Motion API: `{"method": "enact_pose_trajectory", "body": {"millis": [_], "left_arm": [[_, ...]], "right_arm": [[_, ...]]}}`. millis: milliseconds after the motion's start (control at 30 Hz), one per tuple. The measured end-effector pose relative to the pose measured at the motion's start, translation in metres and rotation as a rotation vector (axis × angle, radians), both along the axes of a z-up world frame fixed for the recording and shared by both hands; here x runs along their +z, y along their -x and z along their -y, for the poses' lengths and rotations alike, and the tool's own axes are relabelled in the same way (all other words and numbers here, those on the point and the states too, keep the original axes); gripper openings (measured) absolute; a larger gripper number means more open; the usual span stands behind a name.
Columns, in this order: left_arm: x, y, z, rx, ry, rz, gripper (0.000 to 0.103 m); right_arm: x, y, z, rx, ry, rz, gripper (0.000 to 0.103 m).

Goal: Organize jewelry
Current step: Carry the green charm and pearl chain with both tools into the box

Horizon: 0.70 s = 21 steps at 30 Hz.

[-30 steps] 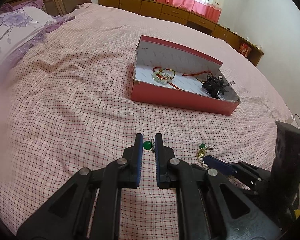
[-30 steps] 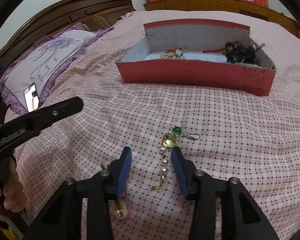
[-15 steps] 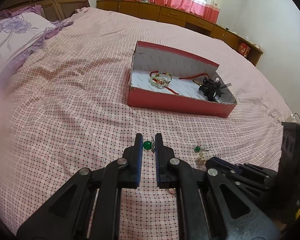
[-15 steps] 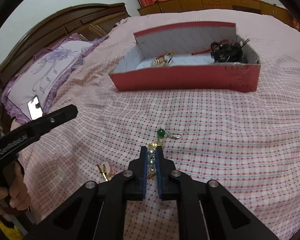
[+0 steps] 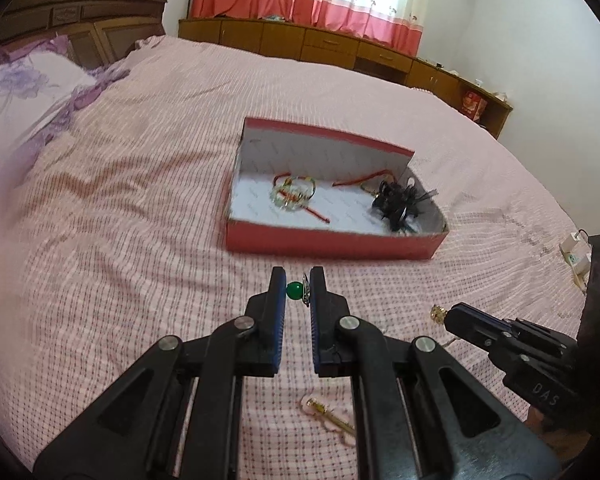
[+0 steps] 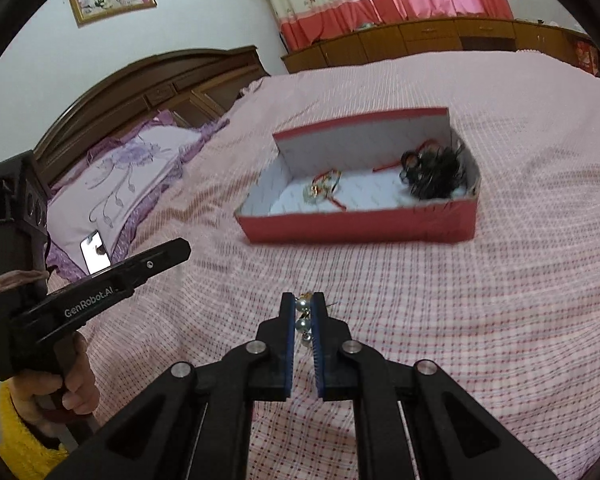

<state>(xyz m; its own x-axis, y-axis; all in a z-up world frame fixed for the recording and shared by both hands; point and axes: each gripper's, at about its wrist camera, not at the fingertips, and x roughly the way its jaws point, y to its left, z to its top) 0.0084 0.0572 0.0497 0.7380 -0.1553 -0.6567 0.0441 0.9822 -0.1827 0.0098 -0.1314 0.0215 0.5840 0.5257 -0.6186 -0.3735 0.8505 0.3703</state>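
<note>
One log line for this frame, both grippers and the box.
left gripper: shut on green bead piece | right gripper: shut on pearl charm | red box: ahead, open

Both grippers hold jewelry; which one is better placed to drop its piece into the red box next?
Left, slightly. The left gripper, shut on the green bead earring, sits nearer the red box. The right gripper, with the pearl pendant, is farther back.

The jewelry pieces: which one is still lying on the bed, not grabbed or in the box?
The gold hairpin below the left tongs, lying loose on the bedspread.
</note>
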Motion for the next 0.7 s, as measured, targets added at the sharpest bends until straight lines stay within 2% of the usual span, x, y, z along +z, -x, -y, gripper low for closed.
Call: {"method": "enact_pose_trajectory", "body": {"millis": [700], "left_arm": [[0.036,-0.052,0.009,0.001,-0.038,0.11,0.003]], "right_arm": [[0.039,-0.054,0.019,-0.044,-0.027,0.113,0.009]]}}
